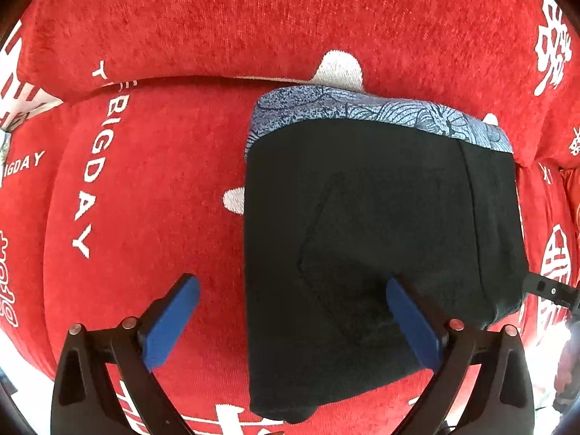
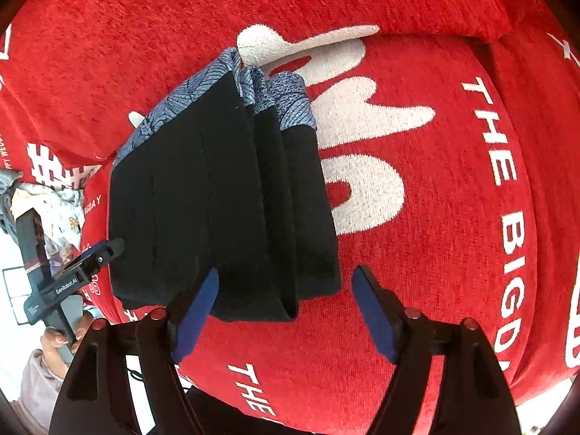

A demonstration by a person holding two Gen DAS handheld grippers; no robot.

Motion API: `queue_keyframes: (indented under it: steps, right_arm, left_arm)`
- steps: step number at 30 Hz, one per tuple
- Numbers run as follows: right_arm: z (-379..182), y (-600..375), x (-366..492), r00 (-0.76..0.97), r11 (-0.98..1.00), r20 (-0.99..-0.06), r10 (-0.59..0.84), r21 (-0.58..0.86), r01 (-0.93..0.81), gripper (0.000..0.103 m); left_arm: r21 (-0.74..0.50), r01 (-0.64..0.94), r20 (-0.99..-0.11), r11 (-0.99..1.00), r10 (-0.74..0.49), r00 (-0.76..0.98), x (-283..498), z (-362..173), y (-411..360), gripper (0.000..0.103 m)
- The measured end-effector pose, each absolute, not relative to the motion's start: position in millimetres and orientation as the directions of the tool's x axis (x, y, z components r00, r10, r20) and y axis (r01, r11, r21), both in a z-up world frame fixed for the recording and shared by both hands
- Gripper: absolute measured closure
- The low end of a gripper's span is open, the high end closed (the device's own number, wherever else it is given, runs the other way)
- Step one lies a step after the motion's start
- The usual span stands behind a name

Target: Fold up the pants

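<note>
The black pants point(image 1: 380, 246) sit folded into a tidy stack on the red sofa cushion point(image 1: 145, 199) — both the left gripper point(image 1: 290, 322) and right gripper point(image 2: 286, 311) hover over its near edge, jaws wide and empty, probably just letting go.

- Under my work is a sofa seat point(image 1: 152, 188) in a red cover with white print reading "THE BIGDAY".
- The folded black pants point(image 1: 380, 224) lie flat on that seat cushion, their blue patterned band point(image 1: 362, 108) toward the backrest point(image 1: 253, 18).
</note>
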State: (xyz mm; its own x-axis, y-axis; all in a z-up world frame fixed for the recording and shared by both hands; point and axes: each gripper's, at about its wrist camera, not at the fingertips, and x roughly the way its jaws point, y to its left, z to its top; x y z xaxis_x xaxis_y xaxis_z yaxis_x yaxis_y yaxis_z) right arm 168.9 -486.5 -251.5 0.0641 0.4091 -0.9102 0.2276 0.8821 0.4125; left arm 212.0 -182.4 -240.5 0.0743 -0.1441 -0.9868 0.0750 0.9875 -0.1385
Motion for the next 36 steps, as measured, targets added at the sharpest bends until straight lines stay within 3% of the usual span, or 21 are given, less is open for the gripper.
queue_keyframes:
  steps: [14,20,29,36]
  right_arm:
    - [-256.6,-486.2,173.0,0.056,0.878,-0.907,0.417,0.419,0.231,0.019]
    - [-259.2,-490.6,177.9,0.056,0.869,-0.896,0.441,0.442,0.222,0.019]
    - [-288.6,-503.9,206.9,0.064,0.772,-0.798,0.6,0.598,0.214,0.018]
    - [-311.5,-503.0,228.0,0.063,0.683,-0.714,0.697,0.688,0.244,0.021]
  left_arm:
    - [-0.16,0.068,-0.985,0.985,-0.163,0.053,213.7,-248.8,-176.7,0.0]
    - [-0.3,0.027,-0.953,0.954,-0.301,0.032,231.2,-249.6,-150.8,0.0]
    - [-0.45,0.07,-0.893,0.89,-0.447,-0.059,260.2,-287.7,-152.6,0.0]
    - [-0.436,0.067,-0.9,0.898,-0.434,-0.042,260.1,-293.0,-161.9,0.0]
